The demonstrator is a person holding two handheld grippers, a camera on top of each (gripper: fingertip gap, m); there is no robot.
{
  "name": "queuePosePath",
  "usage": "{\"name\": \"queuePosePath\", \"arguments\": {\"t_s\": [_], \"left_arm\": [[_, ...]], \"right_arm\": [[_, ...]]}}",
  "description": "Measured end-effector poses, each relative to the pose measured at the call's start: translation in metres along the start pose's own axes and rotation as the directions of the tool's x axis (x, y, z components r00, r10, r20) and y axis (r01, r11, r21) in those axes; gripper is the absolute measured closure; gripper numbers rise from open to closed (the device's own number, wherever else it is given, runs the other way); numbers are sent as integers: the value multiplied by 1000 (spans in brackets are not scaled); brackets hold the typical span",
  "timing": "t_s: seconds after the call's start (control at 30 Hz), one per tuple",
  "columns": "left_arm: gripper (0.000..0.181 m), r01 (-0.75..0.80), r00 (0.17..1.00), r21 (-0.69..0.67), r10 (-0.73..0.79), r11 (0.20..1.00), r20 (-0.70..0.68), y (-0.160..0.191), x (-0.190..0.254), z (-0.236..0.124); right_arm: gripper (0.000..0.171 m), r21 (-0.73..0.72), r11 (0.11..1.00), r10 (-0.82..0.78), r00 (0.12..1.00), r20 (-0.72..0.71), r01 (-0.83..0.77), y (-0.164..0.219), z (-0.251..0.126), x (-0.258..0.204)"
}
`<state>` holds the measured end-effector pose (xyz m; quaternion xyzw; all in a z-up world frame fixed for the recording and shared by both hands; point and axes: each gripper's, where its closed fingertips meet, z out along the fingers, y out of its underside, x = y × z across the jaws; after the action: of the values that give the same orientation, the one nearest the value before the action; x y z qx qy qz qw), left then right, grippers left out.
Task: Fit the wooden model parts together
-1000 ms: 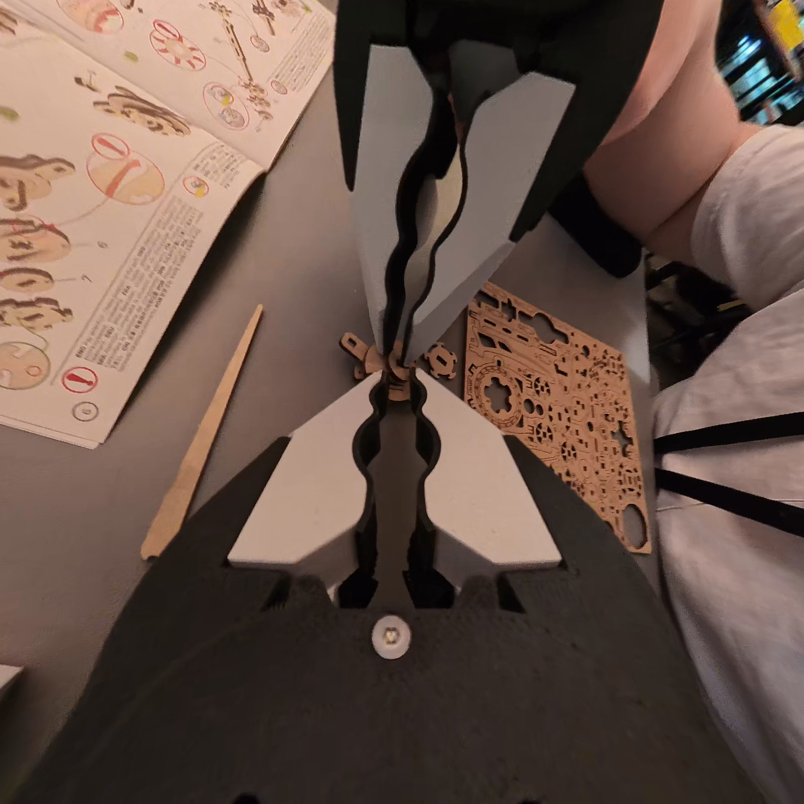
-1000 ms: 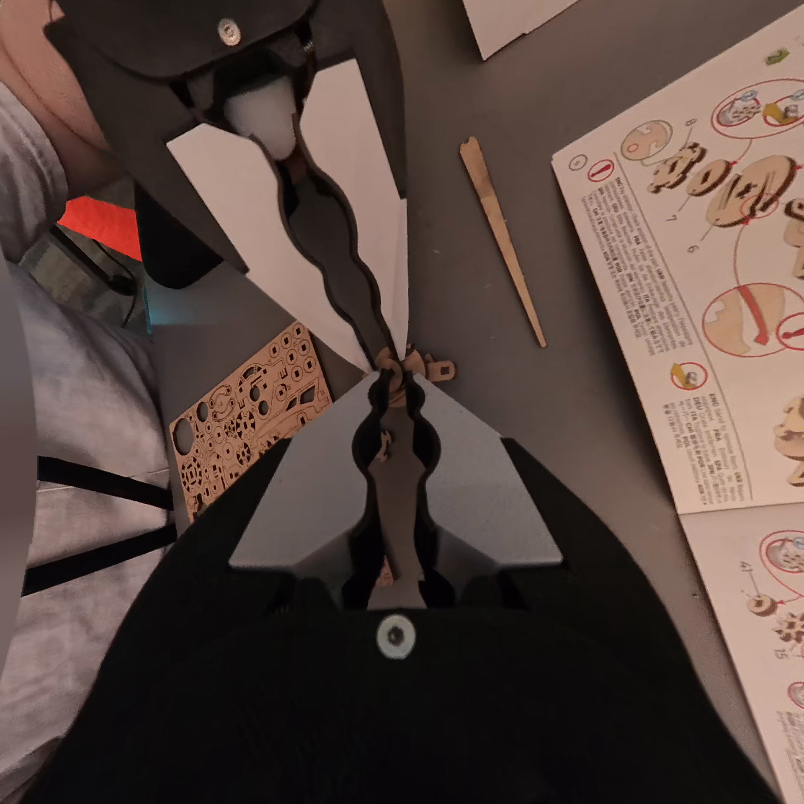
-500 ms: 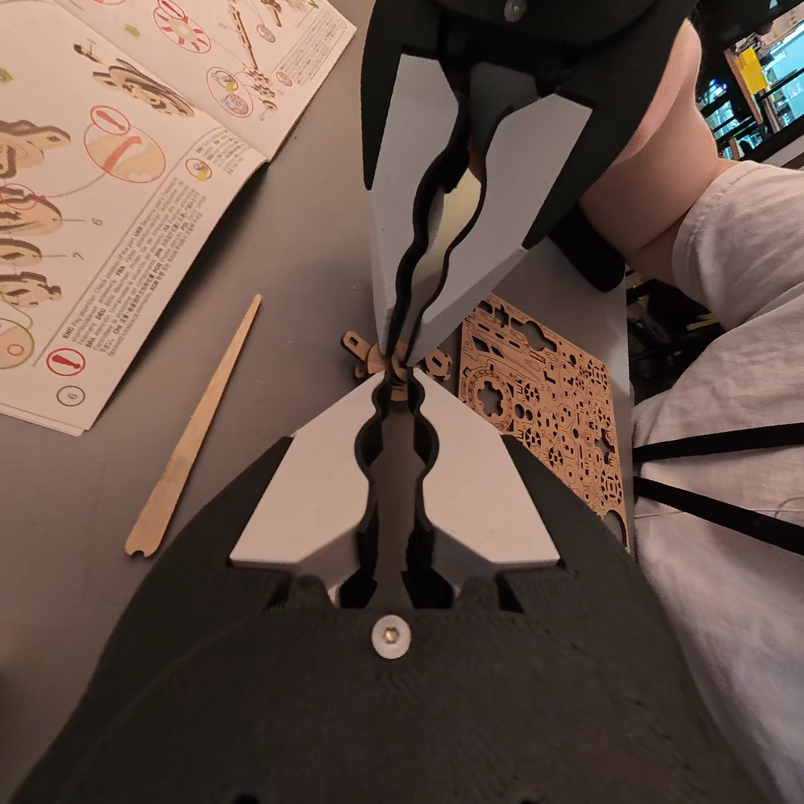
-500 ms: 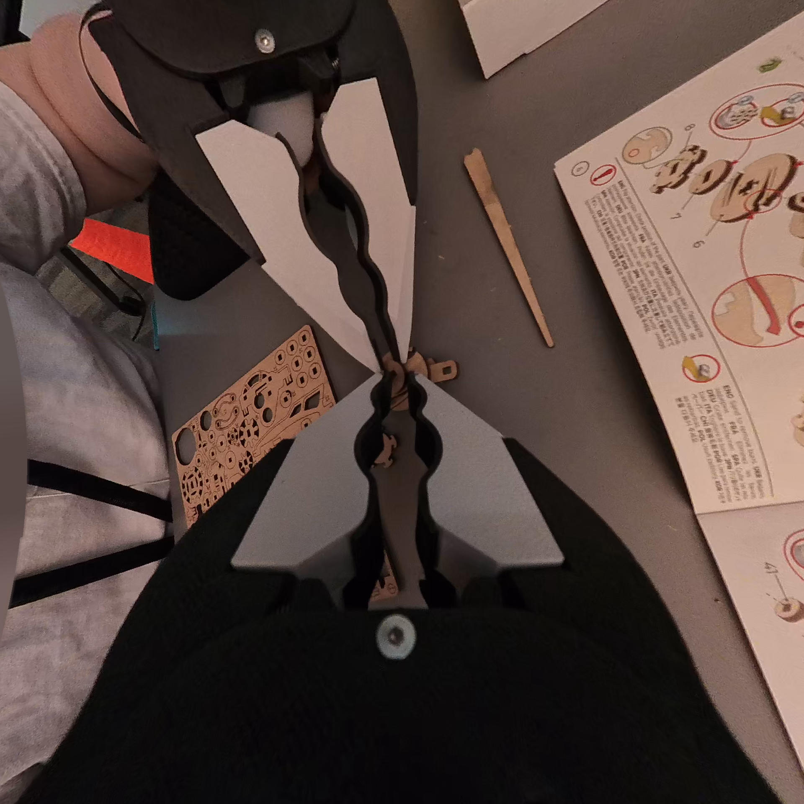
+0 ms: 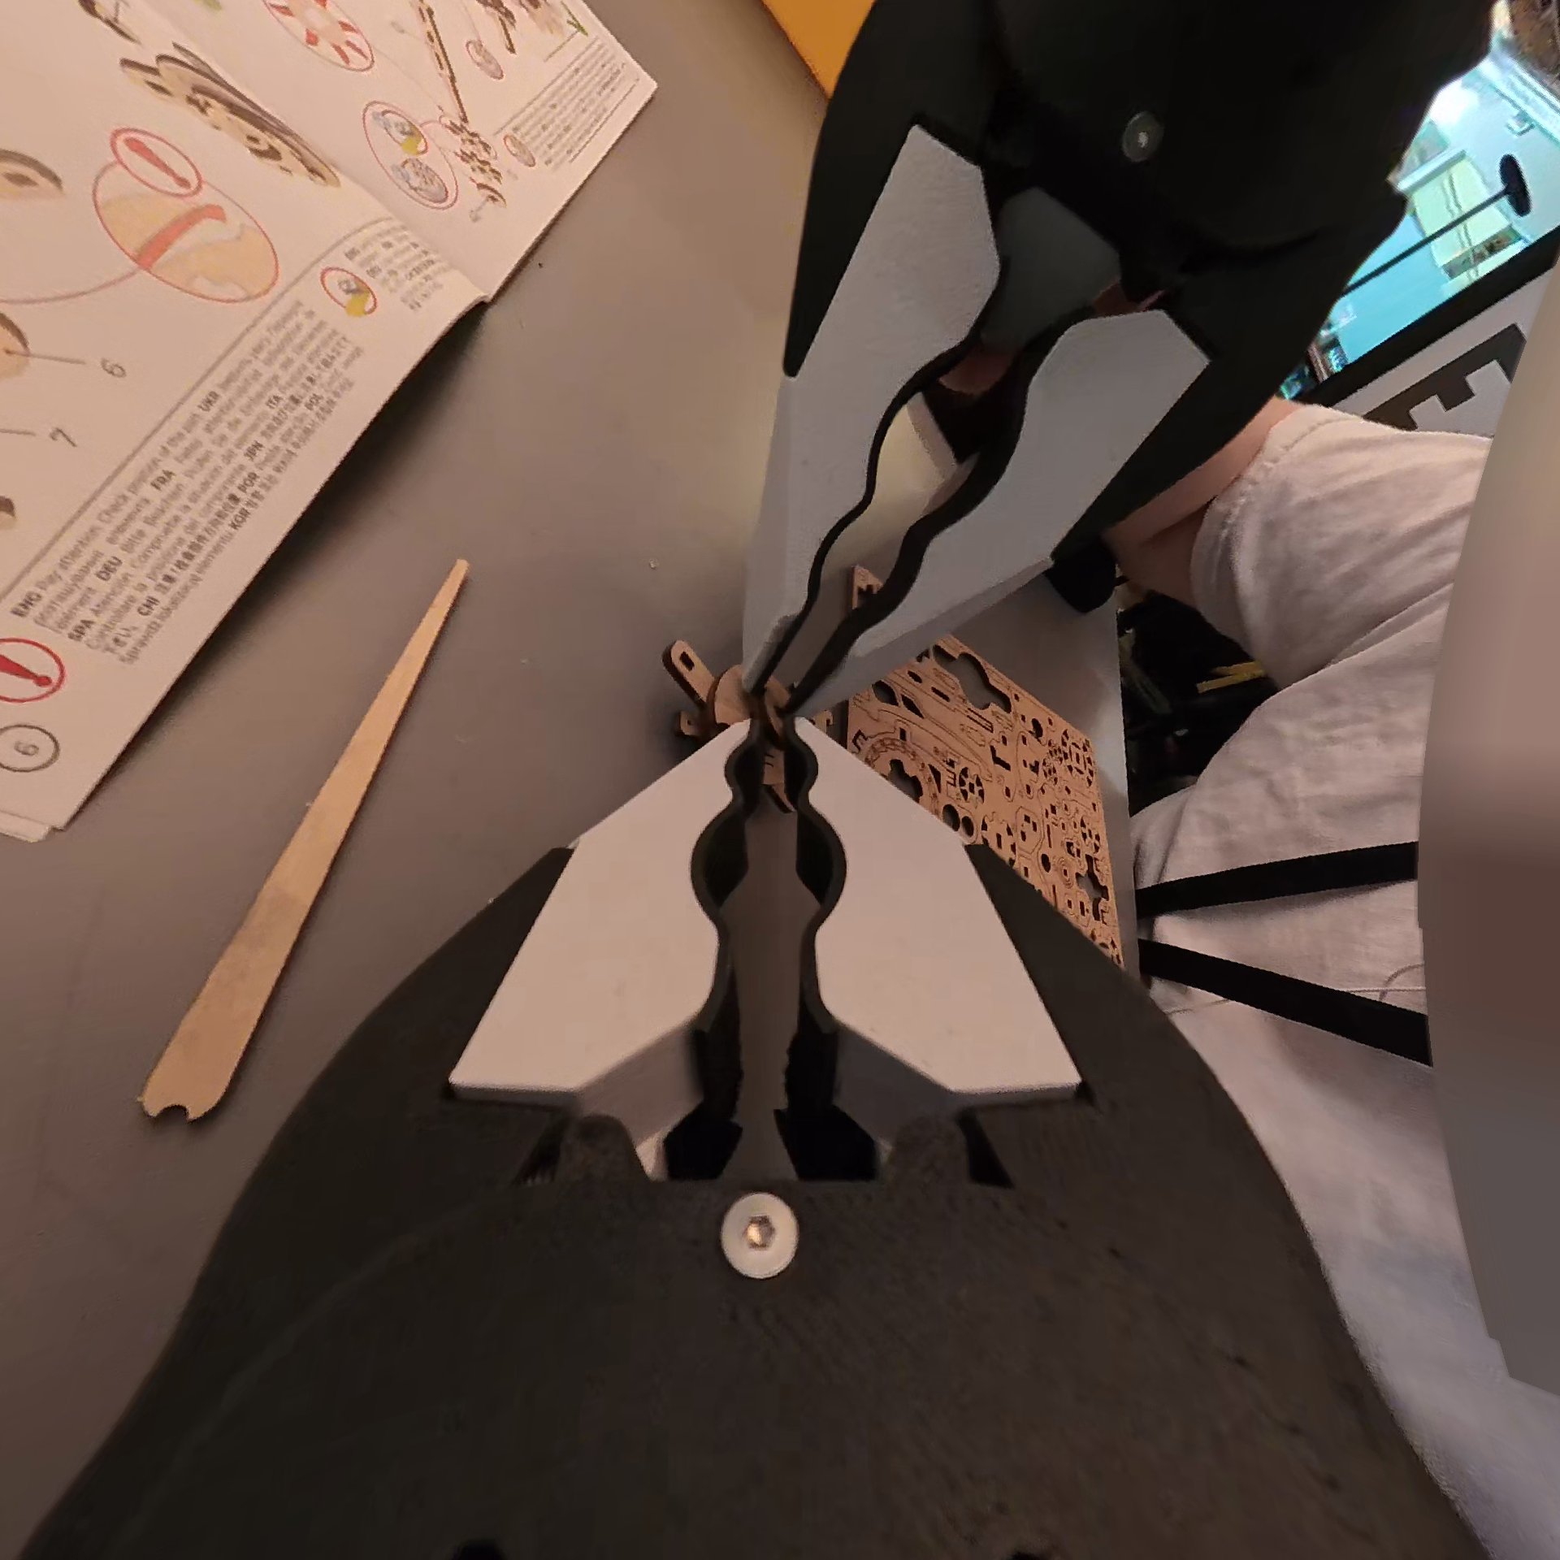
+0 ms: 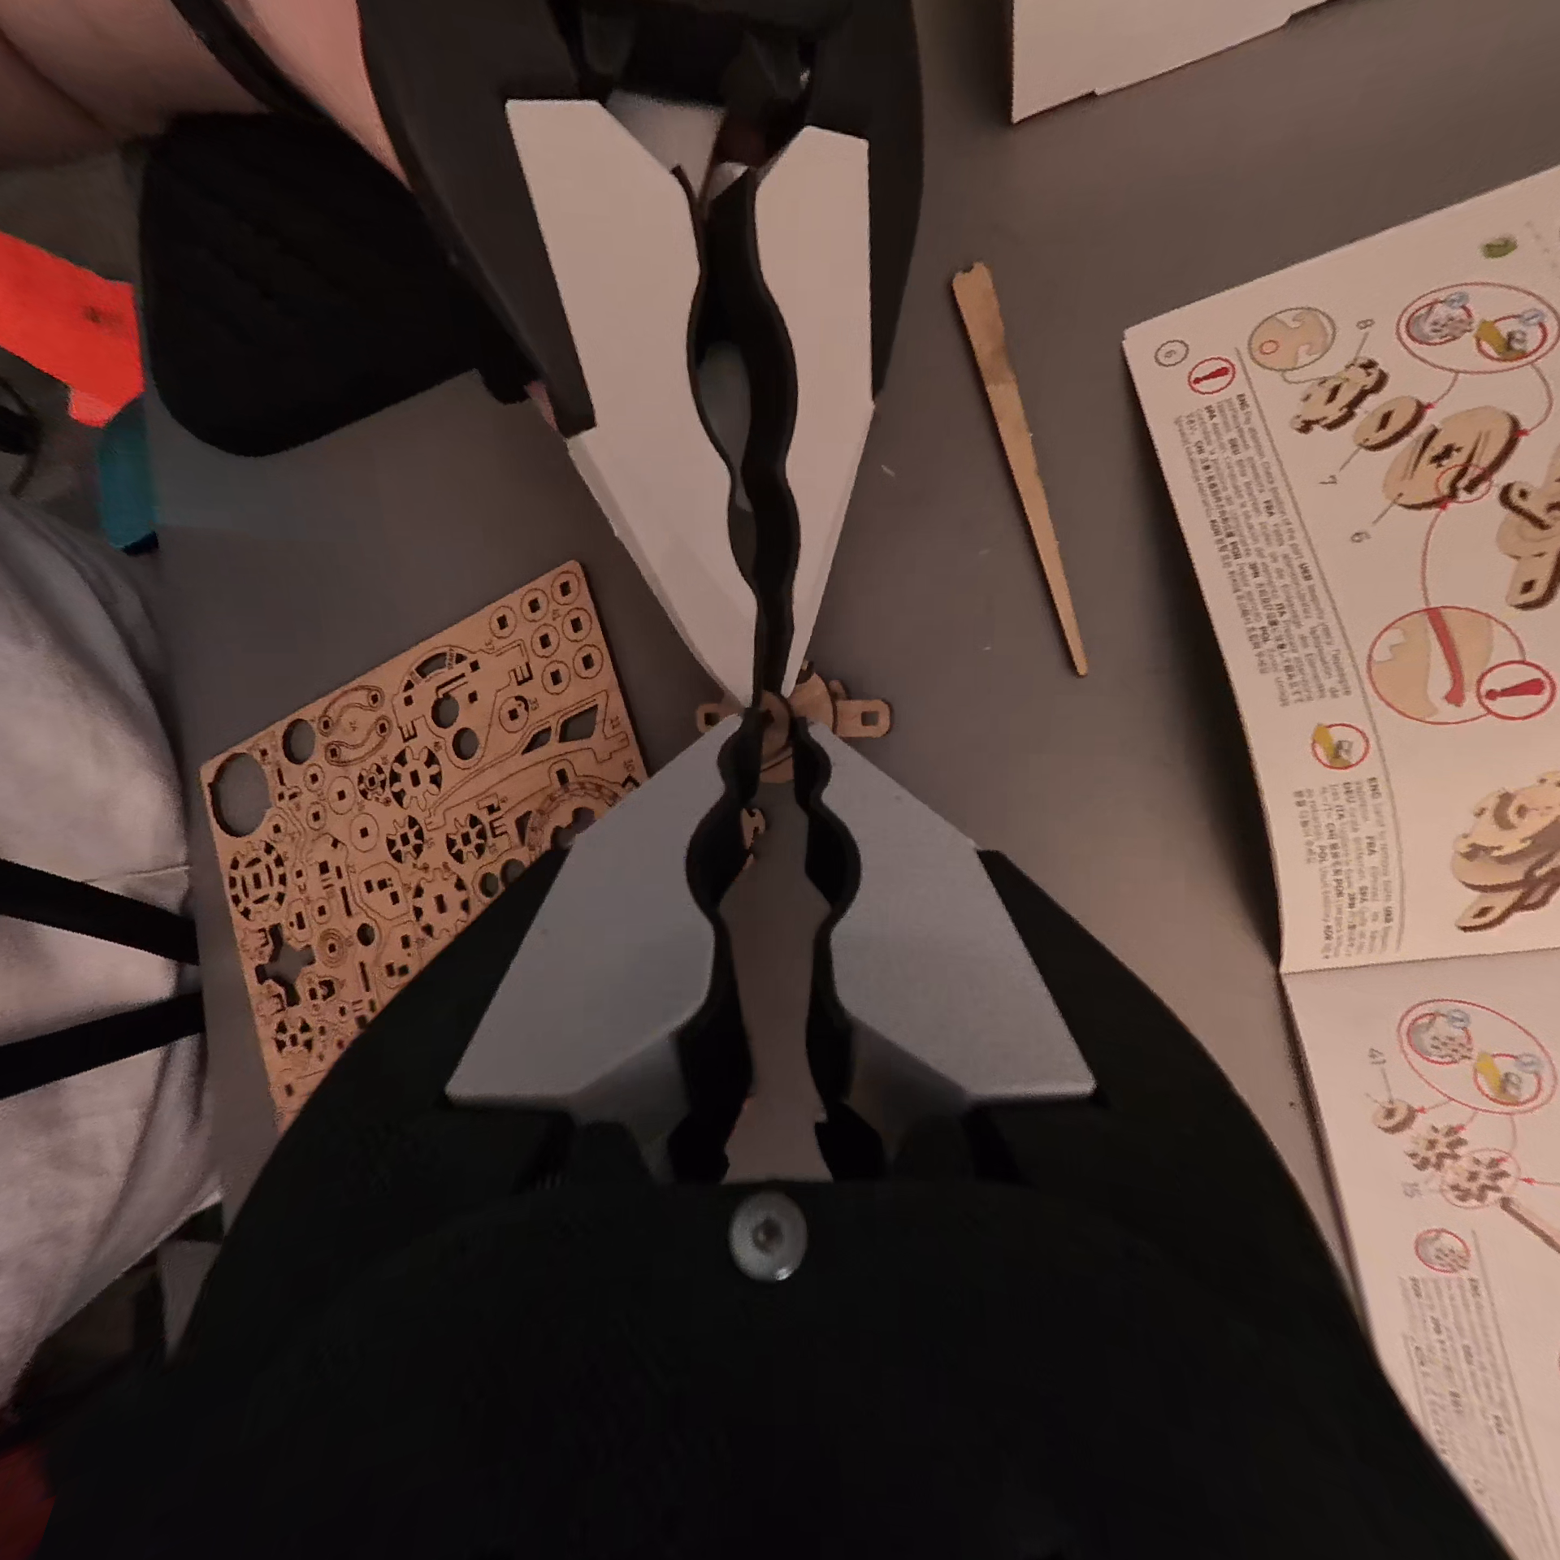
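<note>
At the centre of the left wrist view, the left gripper [image 5: 766, 743] and the right gripper [image 5: 772, 688] meet tip to tip over the grey desk [image 5: 549, 473]. Both are clamped on the small wooden model assembly [image 5: 717, 696], which sits just above the desk between them. Its little tabbed arm sticks out to the left of the tips here, and to the right of them in the right wrist view. How the separate pieces sit inside the pinch is hard to make out, since the tips cover most of it.

In the right wrist view a tiny wooden bit [image 6: 750, 823] shows in the gap between the right gripper's fingers [image 6: 641, 912], below the tips. The laser-cut parts sheet [image 6: 405, 836] lies flat at centre left, near the desk edge and the person's white clothing [image 6: 76, 760]. A tapered wooden stick [image 6: 1017, 460] lies in the upper right, beside the open instruction booklet [image 6: 1367, 641] along the right side.
</note>
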<state>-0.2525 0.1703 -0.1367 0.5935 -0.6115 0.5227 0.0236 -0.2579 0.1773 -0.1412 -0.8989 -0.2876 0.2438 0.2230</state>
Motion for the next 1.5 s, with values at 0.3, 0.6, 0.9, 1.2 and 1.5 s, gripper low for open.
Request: {"name": "queuePosePath", "arguments": {"t_s": [0.3,0.6,0.9,1.2,1.5], "left_arm": [[180,52,999,21,-52,998,-4,0,-2,-1],[181,83,997,42,-83,996,-7,0,-2,-1],[181,92,996,49,-92,995,-5,-1,-2,-1],[180,155,984,51,-150,987,-92,-1,-3,-1],[170,171,977,26,-166,985,-130,-2,2,-2]], "right_arm": [[165,-15,999,-44,997,-67,43,-1,1,2],[166,-43,996,-87,983,-160,81,-2,0,2],[166,-6,998,52,974,-220,-55,-2,0,3],[165,71,969,237,971,28,-238,-2,0,5],[165,89,968,233,972,37,-235,-2,0,5]]}}
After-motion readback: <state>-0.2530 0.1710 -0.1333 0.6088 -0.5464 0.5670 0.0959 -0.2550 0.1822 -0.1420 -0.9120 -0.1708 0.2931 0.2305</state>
